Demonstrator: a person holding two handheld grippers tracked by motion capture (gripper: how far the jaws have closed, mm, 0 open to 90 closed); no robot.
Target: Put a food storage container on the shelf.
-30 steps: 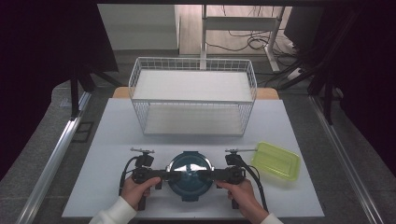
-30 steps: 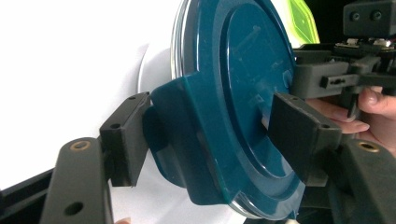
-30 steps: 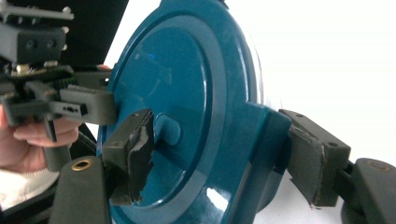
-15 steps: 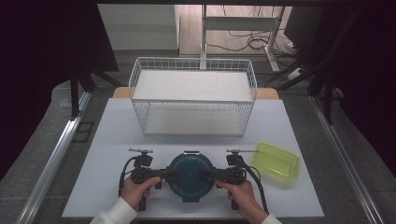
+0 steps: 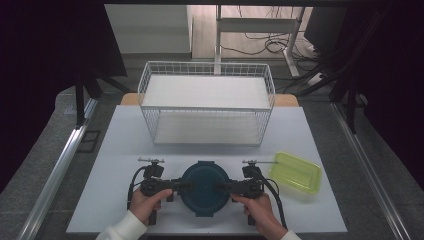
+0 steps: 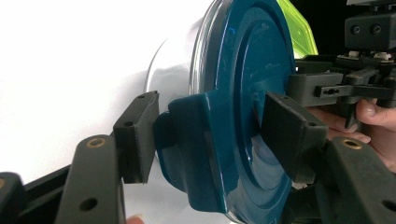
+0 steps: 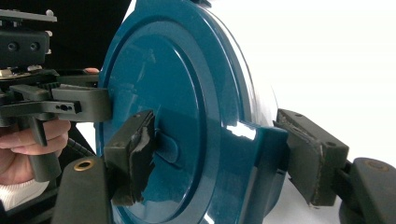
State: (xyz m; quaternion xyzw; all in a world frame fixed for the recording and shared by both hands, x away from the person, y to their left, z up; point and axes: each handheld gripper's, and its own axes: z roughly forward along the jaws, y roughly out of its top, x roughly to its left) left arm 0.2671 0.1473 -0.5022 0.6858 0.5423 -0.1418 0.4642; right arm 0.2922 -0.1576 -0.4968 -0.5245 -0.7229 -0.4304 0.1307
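The left gripper (image 6: 210, 135) has its jaws set around a side clasp of the round blue lid (image 6: 243, 93), one pad on the clasp's outer face and the other against the lid's top surface; the pads look to be touching or very nearly touching, so the jaws stand narrow about that tab. The right gripper (image 7: 219, 154) does the same on the opposite side, its jaws bracketing the other clasp of the lid (image 7: 168, 102), one pad pressed to the top face and the other close beside the clasp's outer flank. In the high view the left gripper (image 5: 176, 186) and the right gripper (image 5: 220, 187) point inward at each other across the lid (image 5: 204, 187), which sits on a container at the near middle of the white table (image 5: 120, 145). A hand (image 5: 145, 202) holds the left gripper and another hand (image 5: 257, 210) holds the right, both coming in from the near edge. Just to the right of the right gripper lies a yellow-green tray (image 5: 296, 172), flat on the table. Farther back, well apart from the lid, stands a white wire basket (image 5: 207, 130).
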